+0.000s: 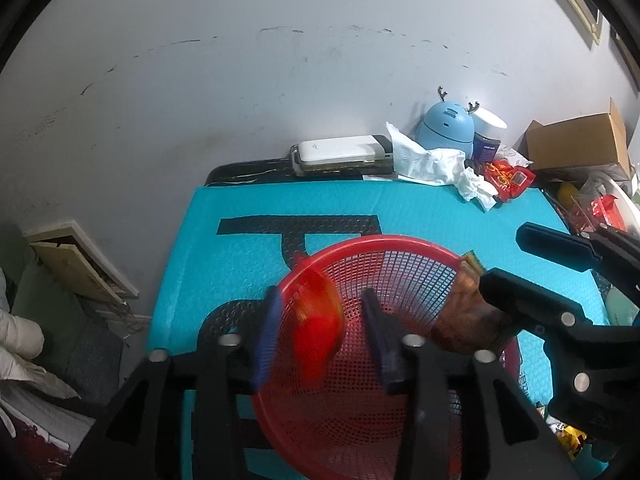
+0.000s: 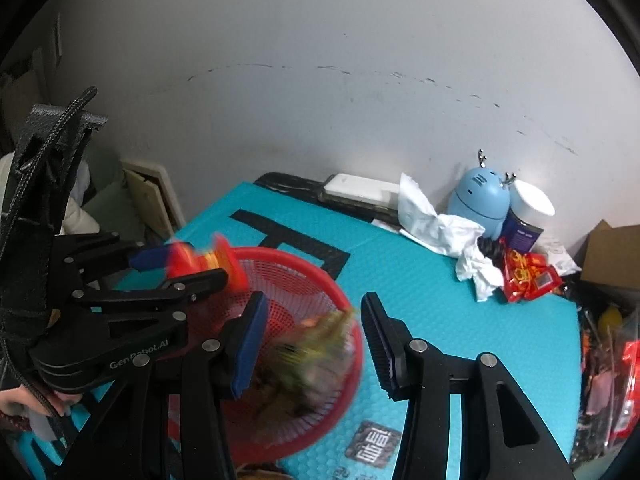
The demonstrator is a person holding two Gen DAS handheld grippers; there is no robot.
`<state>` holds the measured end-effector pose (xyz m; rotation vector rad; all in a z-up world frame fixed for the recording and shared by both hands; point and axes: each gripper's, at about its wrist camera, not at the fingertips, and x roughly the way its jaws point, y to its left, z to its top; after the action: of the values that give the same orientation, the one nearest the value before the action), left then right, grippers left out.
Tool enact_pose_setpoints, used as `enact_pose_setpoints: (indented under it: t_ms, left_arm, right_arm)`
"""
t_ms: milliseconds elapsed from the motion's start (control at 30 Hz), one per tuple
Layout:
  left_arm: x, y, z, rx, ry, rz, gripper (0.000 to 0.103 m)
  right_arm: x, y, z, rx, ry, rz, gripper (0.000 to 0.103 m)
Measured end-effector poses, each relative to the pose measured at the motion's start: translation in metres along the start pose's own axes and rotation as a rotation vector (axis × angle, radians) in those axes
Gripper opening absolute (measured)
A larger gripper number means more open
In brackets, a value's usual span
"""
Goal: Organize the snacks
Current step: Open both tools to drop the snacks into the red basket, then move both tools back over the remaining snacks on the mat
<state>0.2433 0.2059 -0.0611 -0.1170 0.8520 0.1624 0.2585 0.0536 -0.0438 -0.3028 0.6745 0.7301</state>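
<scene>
A red mesh basket [image 1: 384, 280] sits on the teal mat [image 1: 280, 208]; it also shows in the right wrist view [image 2: 304, 276]. My left gripper [image 1: 320, 340] is open over the basket, with a blurred red-orange snack packet [image 1: 316, 320] between its jaws, apparently falling. The same packet shows in the right wrist view [image 2: 216, 264], by the left gripper's fingers. My right gripper [image 2: 312, 344] is open over the basket; a blurred brown-green snack packet [image 2: 308, 360] lies below it. In the left wrist view that packet [image 1: 464, 320] sits at the basket's right side beside the right gripper's fingers [image 1: 520, 296].
At the mat's far edge lie a white box [image 1: 344, 152], crumpled white paper [image 1: 432, 164], a blue toy [image 1: 444, 124], a white-lidded jar [image 1: 488, 132] and a red snack bag [image 1: 508, 176]. A cardboard box [image 1: 580, 140] and more packets [image 2: 608, 360] stand to the right.
</scene>
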Motion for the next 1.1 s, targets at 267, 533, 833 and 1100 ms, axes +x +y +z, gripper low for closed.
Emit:
enact_pose_setpoints:
  t_ms: [267, 533, 833, 1100]
  left_arm:
    - [-0.022, -0.005, 0.007, 0.000, -0.044, 0.010, 0.054]
    - [-0.062, -0.012, 0.016, 0.010, -0.102, 0.010, 0.054]
    - [-0.117, -0.028, 0.019, 0.032, -0.186, 0.008, 0.054]
    - [-0.167, -0.043, 0.015, 0.052, -0.252, -0.008, 0.054]
  right_arm:
    - [-0.018, -0.005, 0.002, 0.017, -0.023, -0.005, 0.048]
    - [-0.057, -0.006, 0.011, 0.016, -0.088, -0.029, 0.048]
    - [-0.111, -0.001, 0.014, 0.016, -0.171, -0.047, 0.049]
    - [-0.165, 0.006, 0.007, 0.023, -0.245, -0.060, 0.053]
